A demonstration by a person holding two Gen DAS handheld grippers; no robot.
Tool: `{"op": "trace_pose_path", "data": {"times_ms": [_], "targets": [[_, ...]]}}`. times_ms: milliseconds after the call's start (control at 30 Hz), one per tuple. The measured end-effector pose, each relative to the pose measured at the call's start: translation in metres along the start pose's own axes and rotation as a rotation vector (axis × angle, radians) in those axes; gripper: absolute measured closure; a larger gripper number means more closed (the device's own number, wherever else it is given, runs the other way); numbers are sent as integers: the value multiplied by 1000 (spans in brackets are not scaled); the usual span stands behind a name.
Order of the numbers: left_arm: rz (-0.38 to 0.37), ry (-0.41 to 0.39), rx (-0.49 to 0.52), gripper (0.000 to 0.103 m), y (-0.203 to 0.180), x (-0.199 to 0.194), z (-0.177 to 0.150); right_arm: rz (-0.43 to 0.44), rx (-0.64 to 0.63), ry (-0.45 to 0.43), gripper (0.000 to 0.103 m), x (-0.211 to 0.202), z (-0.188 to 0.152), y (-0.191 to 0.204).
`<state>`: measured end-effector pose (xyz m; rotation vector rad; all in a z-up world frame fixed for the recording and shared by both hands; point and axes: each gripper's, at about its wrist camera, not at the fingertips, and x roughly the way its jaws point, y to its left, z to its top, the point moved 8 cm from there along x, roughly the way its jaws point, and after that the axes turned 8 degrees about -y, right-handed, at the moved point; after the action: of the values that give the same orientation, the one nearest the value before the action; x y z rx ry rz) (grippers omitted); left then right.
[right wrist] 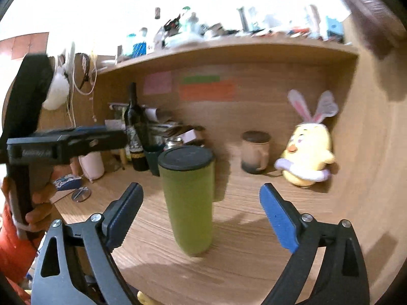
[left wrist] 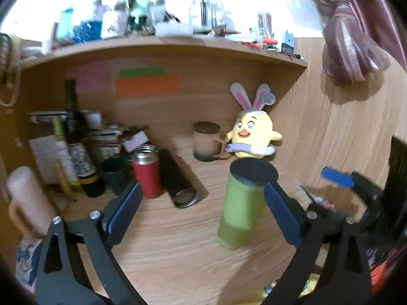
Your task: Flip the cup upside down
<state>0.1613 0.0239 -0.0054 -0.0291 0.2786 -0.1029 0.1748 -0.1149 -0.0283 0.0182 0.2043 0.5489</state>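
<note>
On wooden desk (right wrist: 241,254), green cup (right wrist: 188,203), cluttered shelf (right wrist: 229,45)

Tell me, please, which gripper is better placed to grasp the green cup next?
Probably the right gripper: it is open and the green cup stands centred between its fingers. The left gripper is open too, but the cup sits off-centre, near one finger.

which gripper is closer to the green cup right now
Right. The right gripper faces the green cup head-on, open fingers either side, not touching. The left gripper is open too, with the cup off-centre by one finger.
</note>
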Motion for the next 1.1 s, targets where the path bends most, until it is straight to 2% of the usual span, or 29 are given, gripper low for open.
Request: {"op": "trace_pose_path", "data": {"times_ms": [100, 200, 533, 767, 1100], "targets": [[38, -34, 25, 1, -7, -26, -11, -17, 20, -22, 11, -21, 2, -7], [55, -50, 27, 0, -15, -46, -21, -43, 36, -56, 0, -45, 4, -13], [59, -81, -17, 0, -30, -75, -38, -106, 12, -120, 0, -93, 12, -10], [73, -113, -18, 0, -34, -90, -43, -103, 49, -126, 0, -104, 10, -10], [75, -101, -12, 0, -33, -86, -48, -99, 42, -122, 0, -102, 7, -3]]}}
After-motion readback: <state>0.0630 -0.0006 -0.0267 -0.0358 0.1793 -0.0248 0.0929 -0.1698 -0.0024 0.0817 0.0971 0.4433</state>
